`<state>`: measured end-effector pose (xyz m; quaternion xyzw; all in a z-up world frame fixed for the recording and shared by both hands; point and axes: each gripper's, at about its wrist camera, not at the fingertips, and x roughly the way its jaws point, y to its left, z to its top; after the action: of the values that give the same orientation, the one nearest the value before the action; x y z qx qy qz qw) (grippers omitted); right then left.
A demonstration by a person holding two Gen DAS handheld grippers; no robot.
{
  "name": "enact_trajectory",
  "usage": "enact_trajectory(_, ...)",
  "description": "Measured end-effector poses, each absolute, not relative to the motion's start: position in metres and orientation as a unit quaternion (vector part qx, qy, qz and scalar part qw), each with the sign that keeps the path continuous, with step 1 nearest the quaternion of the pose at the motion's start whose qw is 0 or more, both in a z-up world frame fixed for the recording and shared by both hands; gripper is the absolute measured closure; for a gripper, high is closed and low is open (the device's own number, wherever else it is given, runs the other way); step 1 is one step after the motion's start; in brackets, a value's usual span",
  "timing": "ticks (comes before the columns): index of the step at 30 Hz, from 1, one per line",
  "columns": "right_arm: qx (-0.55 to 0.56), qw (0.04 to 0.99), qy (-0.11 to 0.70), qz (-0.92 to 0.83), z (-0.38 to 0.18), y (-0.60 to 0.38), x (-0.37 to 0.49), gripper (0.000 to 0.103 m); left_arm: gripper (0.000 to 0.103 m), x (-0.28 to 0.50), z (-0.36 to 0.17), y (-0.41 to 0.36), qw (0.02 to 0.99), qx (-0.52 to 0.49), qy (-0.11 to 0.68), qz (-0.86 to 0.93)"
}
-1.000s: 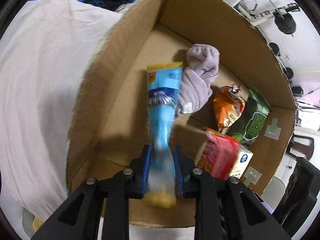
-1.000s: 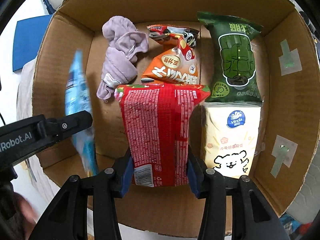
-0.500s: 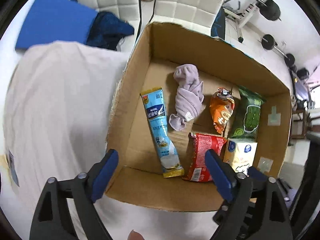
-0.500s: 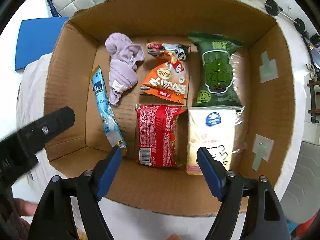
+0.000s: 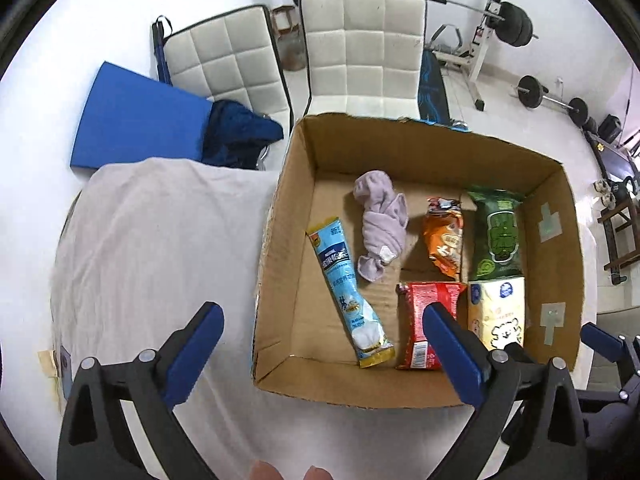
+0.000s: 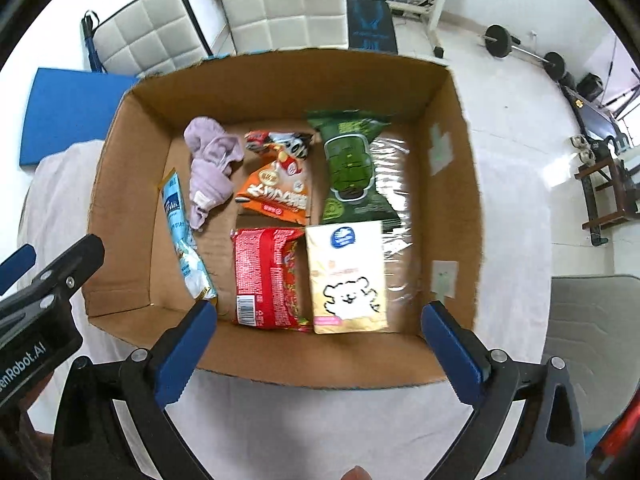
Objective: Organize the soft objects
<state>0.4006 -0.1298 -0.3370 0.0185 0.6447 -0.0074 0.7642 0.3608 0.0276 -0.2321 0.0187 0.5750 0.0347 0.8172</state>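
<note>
An open cardboard box (image 5: 288, 216) (image 6: 132, 176) sits on a white cloth. Inside lie a long blue packet (image 5: 348, 292) (image 6: 182, 236), a lilac cloth bundle (image 5: 380, 228) (image 6: 210, 172), an orange snack bag (image 5: 444, 240) (image 6: 278, 188), a green packet (image 5: 498, 236) (image 6: 352, 164), a red packet (image 5: 420, 320) (image 6: 266, 280) and a cream tissue pack (image 5: 496, 308) (image 6: 346, 276). My left gripper (image 5: 320, 348) is open and empty above the box's near left corner. My right gripper (image 6: 320, 344) is open and empty above the box's near wall.
The white cloth (image 5: 152, 248) covers the table left of the box. Two white padded chairs (image 5: 360, 48) (image 6: 280, 4) and a blue mat (image 5: 136, 120) stand behind. Gym weights (image 5: 516, 24) lie on the floor at the back right.
My left gripper let go of the blue packet and my right let go of the red packet; both now lie in the box. Both grippers opened and pulled back up and away.
</note>
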Motion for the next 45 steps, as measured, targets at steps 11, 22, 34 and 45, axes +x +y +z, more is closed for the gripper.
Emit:
enact_trajectory(11, 0.041, 0.787, 0.616, -0.011, -0.284, -0.154, 0.36, 0.0, 0.001, 0.313, -0.172, 0.02, 0.852, 0.015, 0.522, 0.024)
enact_trajectory(22, 0.06, 0.834, 0.548, 0.006, -0.185, -0.166, 0.268, 0.0, 0.001, 0.224, -0.08, 0.014, 0.884, 0.013, 0.467, 0.008)
enact_trajectory(34, 0.068, 0.863, 0.5, 0.019, -0.098, -0.178, 0.161, 0.0, 0.001, 0.147, -0.022, 0.014, 0.89, -0.003, 0.456, -0.015)
enact_trajectory(45, 0.046, 0.878, 0.476, 0.001, -0.052, -0.181, 0.104, 0.0, 0.001, 0.111, -0.007, 0.007, 0.896, 0.013, 0.443, -0.017)
